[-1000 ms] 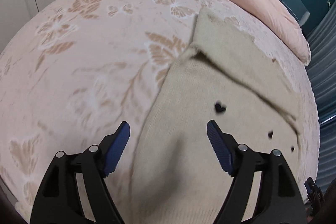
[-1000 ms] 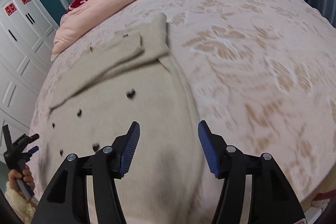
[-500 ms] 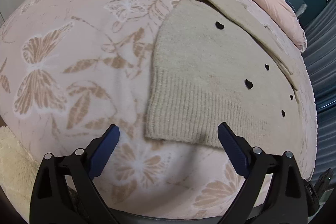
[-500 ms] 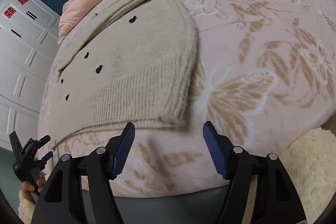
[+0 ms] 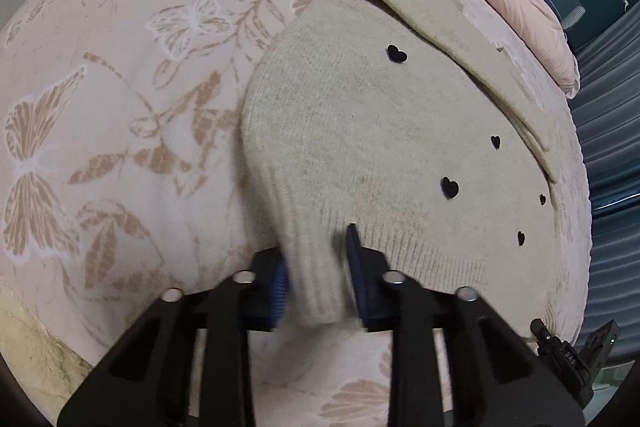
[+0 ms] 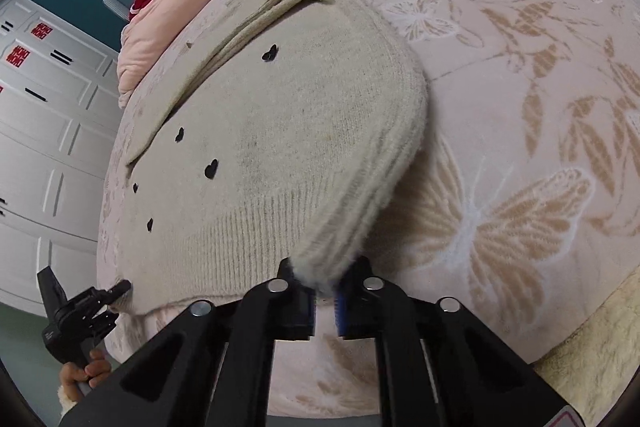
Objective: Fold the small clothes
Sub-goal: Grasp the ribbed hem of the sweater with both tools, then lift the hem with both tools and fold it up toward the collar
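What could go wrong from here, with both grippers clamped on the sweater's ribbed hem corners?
1. The right gripper pinches only the tip of the beige sweater hem corner; the knit might slip out when lifted.
2. The left gripper holds a bunched, blurred corner, so the hem may rise unevenly and the fold come out skewed.
3. The sleeve, already folded across the top, lies loose; dragging the body over the floral bedspread could undo it.
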The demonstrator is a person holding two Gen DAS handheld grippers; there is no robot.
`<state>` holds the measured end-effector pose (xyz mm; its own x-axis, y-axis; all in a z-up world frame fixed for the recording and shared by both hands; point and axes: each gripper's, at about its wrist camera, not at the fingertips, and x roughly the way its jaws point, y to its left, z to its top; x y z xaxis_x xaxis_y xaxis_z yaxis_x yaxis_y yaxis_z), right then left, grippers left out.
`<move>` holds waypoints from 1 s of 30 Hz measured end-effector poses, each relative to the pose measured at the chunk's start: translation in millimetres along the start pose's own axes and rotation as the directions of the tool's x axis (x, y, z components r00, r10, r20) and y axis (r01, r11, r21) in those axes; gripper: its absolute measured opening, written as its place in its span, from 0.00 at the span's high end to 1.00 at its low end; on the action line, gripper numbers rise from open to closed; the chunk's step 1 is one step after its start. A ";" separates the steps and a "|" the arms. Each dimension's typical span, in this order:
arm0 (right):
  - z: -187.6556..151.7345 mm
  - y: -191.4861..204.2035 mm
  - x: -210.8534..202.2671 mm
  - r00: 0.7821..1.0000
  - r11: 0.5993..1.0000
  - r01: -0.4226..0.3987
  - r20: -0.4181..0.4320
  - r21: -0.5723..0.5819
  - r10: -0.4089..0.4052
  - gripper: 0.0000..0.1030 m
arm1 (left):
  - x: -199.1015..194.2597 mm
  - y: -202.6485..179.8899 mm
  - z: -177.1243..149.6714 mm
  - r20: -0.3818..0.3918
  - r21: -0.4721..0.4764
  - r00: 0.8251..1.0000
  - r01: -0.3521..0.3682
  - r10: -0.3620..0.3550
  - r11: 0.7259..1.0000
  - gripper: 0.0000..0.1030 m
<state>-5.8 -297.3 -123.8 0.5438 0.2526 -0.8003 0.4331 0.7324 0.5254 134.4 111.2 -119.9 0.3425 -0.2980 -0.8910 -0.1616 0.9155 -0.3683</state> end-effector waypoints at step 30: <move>-79.3 -25.6 -56.8 0.990 0.981 0.089 -0.096 -0.175 -0.107 0.42 | -60.2 55.6 -85.9 0.051 -0.045 0.995 0.084 -0.082 0.995 0.25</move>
<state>-104.8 -280.3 -114.7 0.4228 0.2323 -0.8759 0.3471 0.8513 0.3934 25.3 156.8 -109.5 0.4016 -0.3579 -0.8430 -0.1732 0.8742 -0.4536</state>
